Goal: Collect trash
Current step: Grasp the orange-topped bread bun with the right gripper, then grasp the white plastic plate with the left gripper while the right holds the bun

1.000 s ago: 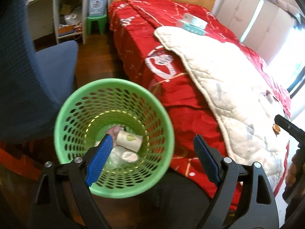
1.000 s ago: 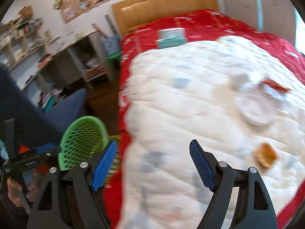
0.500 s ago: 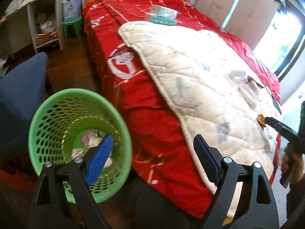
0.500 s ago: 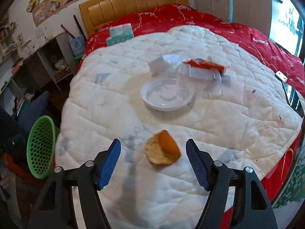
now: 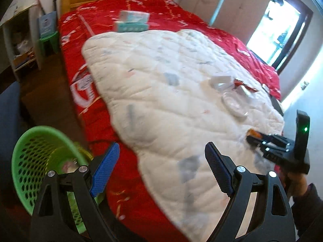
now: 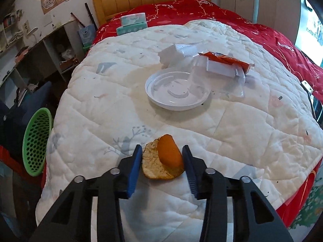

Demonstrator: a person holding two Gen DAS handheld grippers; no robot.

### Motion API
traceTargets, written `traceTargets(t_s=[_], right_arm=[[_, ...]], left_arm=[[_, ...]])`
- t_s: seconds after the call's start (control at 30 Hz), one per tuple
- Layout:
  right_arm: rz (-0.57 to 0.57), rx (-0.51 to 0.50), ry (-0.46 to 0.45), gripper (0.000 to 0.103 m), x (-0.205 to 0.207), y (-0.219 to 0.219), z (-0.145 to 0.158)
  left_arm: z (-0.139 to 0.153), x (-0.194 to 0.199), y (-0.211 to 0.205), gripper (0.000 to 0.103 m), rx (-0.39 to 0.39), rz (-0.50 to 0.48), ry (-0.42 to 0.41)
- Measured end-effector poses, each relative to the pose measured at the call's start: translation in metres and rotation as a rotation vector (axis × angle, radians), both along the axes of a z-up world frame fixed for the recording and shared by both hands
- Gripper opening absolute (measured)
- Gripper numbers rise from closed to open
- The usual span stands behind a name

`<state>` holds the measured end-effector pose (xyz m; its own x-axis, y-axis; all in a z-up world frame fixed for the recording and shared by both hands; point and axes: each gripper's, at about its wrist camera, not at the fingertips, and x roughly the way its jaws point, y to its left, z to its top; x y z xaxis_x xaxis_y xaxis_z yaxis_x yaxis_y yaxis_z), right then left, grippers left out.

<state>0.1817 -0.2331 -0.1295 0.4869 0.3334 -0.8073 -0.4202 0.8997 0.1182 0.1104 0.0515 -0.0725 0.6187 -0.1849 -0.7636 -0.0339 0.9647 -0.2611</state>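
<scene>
An orange peel (image 6: 162,161) lies on the white quilt (image 6: 101,100) near the bed's foot. My right gripper (image 6: 161,153) has its jaws on either side of the peel, nearly touching it, not clamped. It also shows in the left wrist view (image 5: 260,139), at the peel (image 5: 253,132). Farther on lie a white plastic plate (image 6: 177,92), a white tray (image 6: 179,52) and an orange wrapper (image 6: 224,59). My left gripper (image 5: 159,167) is open and empty, over the bed's edge beside the green trash basket (image 5: 30,157), which holds some trash.
Tissue packs (image 6: 133,23) lie near the wooden headboard on the red bedspread (image 5: 125,12). A blue chair (image 5: 8,109) and a desk with shelves (image 6: 40,56) stand left of the bed. The basket also shows in the right wrist view (image 6: 37,143).
My right gripper moved down to the orange peel and narrowed around it. My left gripper swung right, away from the basket toward the bed.
</scene>
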Motion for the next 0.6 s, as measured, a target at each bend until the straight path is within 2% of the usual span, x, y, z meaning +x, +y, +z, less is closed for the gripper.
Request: traceTargets(t_s=[0.37, 0.6], right_arm=[[-0.040, 0.068, -0.001, 0.034, -0.007, -0.025, 0.009], [-0.066, 0.104, 0.006, 0.034, -0.015, -0.048, 0.012]], left_arm=[[0.001, 0.064, -0.086, 0.082, 0.011, -0.219, -0.006], [-0.016, 0.105, -0.131, 0.093, 0.047, -0.358, 0.034]])
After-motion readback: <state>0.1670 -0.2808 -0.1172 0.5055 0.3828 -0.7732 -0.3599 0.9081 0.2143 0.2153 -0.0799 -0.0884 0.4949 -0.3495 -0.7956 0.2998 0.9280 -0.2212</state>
